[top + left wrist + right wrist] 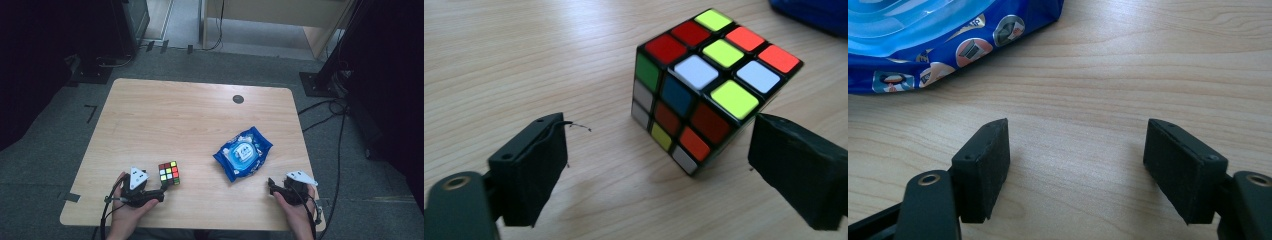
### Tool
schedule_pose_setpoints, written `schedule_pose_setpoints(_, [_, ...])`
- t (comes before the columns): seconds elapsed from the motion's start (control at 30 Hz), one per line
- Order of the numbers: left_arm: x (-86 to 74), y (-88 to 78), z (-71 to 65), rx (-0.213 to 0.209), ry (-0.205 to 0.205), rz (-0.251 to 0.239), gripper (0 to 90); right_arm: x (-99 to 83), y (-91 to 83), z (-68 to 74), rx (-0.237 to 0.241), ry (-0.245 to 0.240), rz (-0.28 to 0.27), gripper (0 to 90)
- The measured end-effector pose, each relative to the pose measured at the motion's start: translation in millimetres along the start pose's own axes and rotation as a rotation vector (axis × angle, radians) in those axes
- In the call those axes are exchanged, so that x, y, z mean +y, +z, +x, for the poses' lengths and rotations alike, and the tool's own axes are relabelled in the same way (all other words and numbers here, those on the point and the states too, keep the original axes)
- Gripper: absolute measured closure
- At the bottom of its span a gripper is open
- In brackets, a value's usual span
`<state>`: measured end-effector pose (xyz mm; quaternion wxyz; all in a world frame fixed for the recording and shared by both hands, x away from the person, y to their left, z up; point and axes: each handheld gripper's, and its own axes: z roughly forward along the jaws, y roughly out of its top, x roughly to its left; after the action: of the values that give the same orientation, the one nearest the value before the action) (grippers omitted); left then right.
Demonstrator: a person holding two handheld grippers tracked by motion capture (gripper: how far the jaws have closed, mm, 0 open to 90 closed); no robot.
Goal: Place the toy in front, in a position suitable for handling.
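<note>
A scrambled puzzle cube stands on the wooden table near the front left. My left gripper lies low on the table just in front of it, jaws open. In the left gripper view the cube sits slightly ahead of and between the two black pads, closer to the right-hand one, and neither pad presses on it. A blue pack of wet wipes lies right of centre. My right gripper rests near the front right edge, open over bare wood, with the pack ahead at its upper left.
A dark round cable grommet sits in the table's far side. Black stands and cables occupy the floor at both far corners. The person's hands come in over the front edge. Bare wood stretches across the middle and back of the table.
</note>
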<state>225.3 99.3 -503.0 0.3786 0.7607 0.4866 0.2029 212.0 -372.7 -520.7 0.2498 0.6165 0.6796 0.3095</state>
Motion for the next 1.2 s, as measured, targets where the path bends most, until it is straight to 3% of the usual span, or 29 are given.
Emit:
schedule_pose_setpoints(0.2, [-0.2,0.6,8.3,0.048,-0.069,-0.010,14.6,-0.3,0.1,1.0,-0.007,-0.003,0.000,27.6])
schedule_pose_setpoints(0.27, [0.1,0.2,10.0,0.007,-0.084,-0.026,14.6,-0.4,0.1,1.0,-0.008,-0.004,-0.001,27.6])
schedule_pose_setpoints(0.33, [0.4,0.2,3.1,-0.046,-0.044,-0.042,14.0,-0.3,0.4,0.8,-0.008,-0.005,-0.002,27.5])
schedule_pose_setpoints(0.43, [0.7,2.0,-3.1,-0.055,-0.026,-0.042,12.4,-0.2,0.5,1.0,-0.008,-0.003,-0.002,27.4])
schedule_pose_setpoints(0.53, [6.4,11.3,-11.8,-0.018,-0.028,-0.027,6.5,-0.3,0.6,1.0,-0.010,-0.003,-0.004,27.3])
schedule_pose_setpoints(0.67, [13.7,19.6,-18.6,0.017,-0.012,-0.021,6.5,-0.1,0.3,1.4,-0.012,0.003,-0.008,26.6])
schedule_pose_setpoints(0.8, [20.0,31.9,-23.7,0.042,0.012,0.020,6.9,1.1,-2.4,4.1,-0.032,0.003,-0.026,26.5])
schedule_pose_setpoints(0.93, [23.7,39.0,-21.2,0.076,0.008,0.036,19.2,4.3,-5.1,10.9,-0.024,-0.012,-0.042,27.6])
schedule_pose_setpoints(0.97, [24.6,39.8,-20.3,0.078,0.014,0.034,27.2,6.7,-6.8,14.6,-0.014,-0.014,-0.054,28.5])
schedule_pose_setpoints(1.0, [25.7,39.7,-18.9,0.083,0.018,0.026,27.2,6.7,-6.8,14.6,-0.014,-0.014,-0.054,28.5])
schedule_pose_setpoints(1.03, [27.2,39.3,-17.1,0.095,0.016,0.014,32.6,7.8,-7.8,16.9,-0.009,-0.015,-0.056,28.8])
schedule_pose_setpoints(1.2, [38.7,47.1,-0.7,0.109,-0.018,-0.003,34.0,18.0,-9.5,30.1,0.009,-0.032,-0.099,31.1])
